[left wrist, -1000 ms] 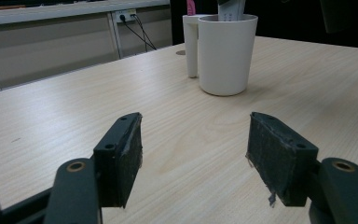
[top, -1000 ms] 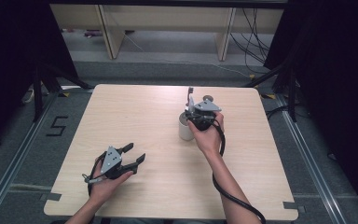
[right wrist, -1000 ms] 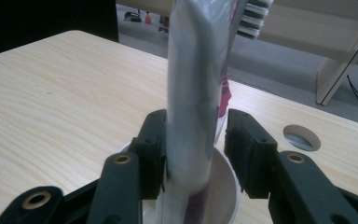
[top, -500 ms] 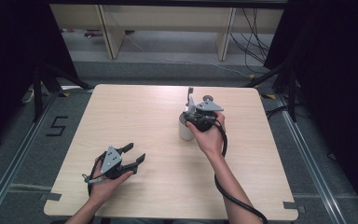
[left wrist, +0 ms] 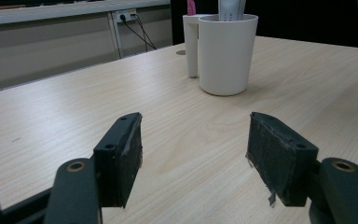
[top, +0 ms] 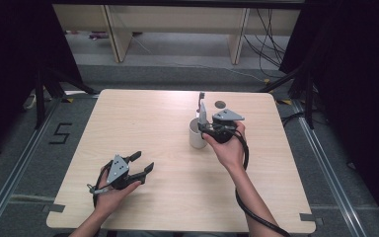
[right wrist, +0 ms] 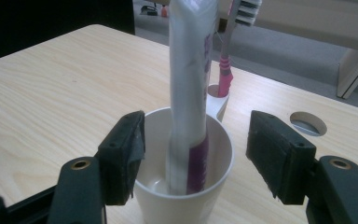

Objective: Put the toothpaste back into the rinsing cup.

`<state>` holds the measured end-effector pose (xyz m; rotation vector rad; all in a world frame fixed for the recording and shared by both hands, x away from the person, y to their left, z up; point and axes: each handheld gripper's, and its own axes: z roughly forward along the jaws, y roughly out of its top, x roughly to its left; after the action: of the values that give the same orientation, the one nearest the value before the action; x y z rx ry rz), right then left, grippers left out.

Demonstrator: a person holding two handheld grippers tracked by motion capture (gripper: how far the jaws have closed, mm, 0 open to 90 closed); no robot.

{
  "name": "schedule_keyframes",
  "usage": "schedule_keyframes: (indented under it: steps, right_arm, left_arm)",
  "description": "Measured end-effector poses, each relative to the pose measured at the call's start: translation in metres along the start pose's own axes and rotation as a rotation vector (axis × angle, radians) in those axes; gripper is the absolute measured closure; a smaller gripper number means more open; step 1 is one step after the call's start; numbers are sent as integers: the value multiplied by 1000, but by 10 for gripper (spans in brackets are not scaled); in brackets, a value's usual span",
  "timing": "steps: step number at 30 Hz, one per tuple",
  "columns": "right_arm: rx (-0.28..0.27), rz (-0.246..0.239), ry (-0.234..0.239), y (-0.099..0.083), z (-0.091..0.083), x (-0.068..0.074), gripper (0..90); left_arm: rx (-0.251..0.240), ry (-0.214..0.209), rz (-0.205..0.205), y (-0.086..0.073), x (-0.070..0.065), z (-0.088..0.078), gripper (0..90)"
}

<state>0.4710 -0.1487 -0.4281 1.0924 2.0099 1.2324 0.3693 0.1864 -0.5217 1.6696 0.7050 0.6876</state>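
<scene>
A white cup point(top: 195, 137) point(right wrist: 168, 205) stands mid-table. In it a white and purple toothpaste tube point(top: 203, 112) point(right wrist: 189, 84) stands upright. A pink toothbrush point(right wrist: 226, 70) rises from the cup's side holder. My right gripper point(top: 206, 131) point(right wrist: 196, 154) hovers at the cup's rim, open. Its jaws have just been opening, and the tube stands between them with neither pad touching it. My left gripper point(top: 144, 162) point(left wrist: 196, 149) rests open on the table near the front left, nothing between its jaws. It faces the cup point(left wrist: 226, 53) from a distance.
The wooden table point(top: 143, 123) has a round cable hole point(top: 220, 104) point(right wrist: 308, 123) just behind the cup. Shelving and cables lie on the floor beyond the far edge. Dark curtains hang on both sides.
The right hand has shifted slightly toward the person beside the cup, with the tube left standing in it. The left hand and its gripper have stayed still.
</scene>
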Motion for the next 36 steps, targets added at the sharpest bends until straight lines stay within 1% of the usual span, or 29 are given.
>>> schedule_keyframes:
  steps: [1, 2, 4, 5, 6, 7, 8, 9, 12, 13, 14, 15, 16, 17, 18, 19, 20, 21, 24, 25, 26, 28, 29, 30, 31, 32, 33, 34, 36]
  right_arm:
    - [0, 0, 0, 0, 0, 0, 374]
    - [4, 23, 6, -1, -2, 1, 372]
    - [12, -7, 21, -1, -6, -1, 370]
    - [10, 13, 0, -2, -8, 0, 369]
    - [4, 18, 6, -2, -10, 1, 367]
    - [3, -4, 17, -2, -11, -2, 367]
    - [10, 24, 24, -3, -13, 0, 365]
    - [4, 9, 23, -4, -15, -2, 363]
    - [17, -22, 14, -7, -22, -5, 358]
    - [12, -15, 16, -8, -23, -5, 356]
    - [24, -22, 20, -9, -25, -6, 355]
    - [16, -25, 22, -11, -26, -7, 356]
    - [30, 1, 43, -12, -28, -6, 356]
    - [21, -8, 34, -14, -30, -8, 356]
    - [34, 17, 37, -16, -33, -7, 356]
    - [28, -6, 33, -17, -34, -10, 356]
    - [15, 5, 32, -20, -35, -10, 356]
    - [26, 8, 36, -22, -37, -10, 356]
    - [31, -17, 21, -27, -43, -13, 356]
    - [33, -1, 27, -30, -44, -13, 356]
    - [30, -3, 29, -32, -46, -14, 356]
    - [29, 0, 18, -38, -51, -18, 357]
    - [35, 16, 19, -41, -54, -19, 358]
    - [25, 6, 6, -45, -57, -21, 359]
    - [26, 11, 4, -47, -59, -22, 359]
    - [35, 29, 14, -51, -61, -23, 358]
    - [24, 26, 16, -56, -63, -25, 358]
    - [30, 8, 8, -58, -65, -27, 358]
    - [37, 33, 6, -66, -69, -29, 358]
  left_arm:
    - [0, 0, 0, 0, 0, 0, 350]
    - [1, 1, 1, 0, 0, 0, 350]
    - [1, 0, 1, 0, 0, 0, 350]
    - [-1, 2, 1, 0, 0, 0, 350]
    - [-1, 2, 1, 0, 0, 0, 350]
    - [0, 3, 1, 0, 0, 0, 350]
    - [-1, 3, 0, 0, 0, 0, 350]
    - [-2, 3, 0, 0, 0, 0, 350]
    - [-2, 4, 0, 0, 0, 0, 350]
    - [-2, 4, -1, 0, 0, 0, 351]
    - [-1, 5, 0, 0, 0, 0, 350]
    - [2, 4, -1, 0, 0, 0, 350]
    - [3, 4, 0, 0, 0, 0, 350]
    - [3, 4, 0, 0, 0, 0, 350]
    - [2, 4, -1, 0, 0, 0, 350]
    - [2, 4, -1, 0, 0, 0, 351]
    - [3, 5, 3, 0, 0, 0, 351]
    - [3, 6, 2, 0, 0, 0, 350]
    - [3, 6, 0, 0, 0, 0, 351]
    - [3, 6, 0, 0, 0, 0, 351]
    - [3, 6, -1, 0, 0, 0, 351]
    - [3, 7, -2, 0, 1, 0, 350]
    - [3, 8, -5, 0, 0, 0, 350]
    - [4, 9, -7, 0, 0, 0, 350]
    - [4, 9, -7, 0, 0, 0, 351]
    - [4, 8, -5, 0, 0, 0, 351]
    - [3, 8, -5, 0, 0, 0, 350]
    - [3, 9, -4, 0, 0, 0, 350]
    - [3, 10, -7, 0, 0, 0, 351]
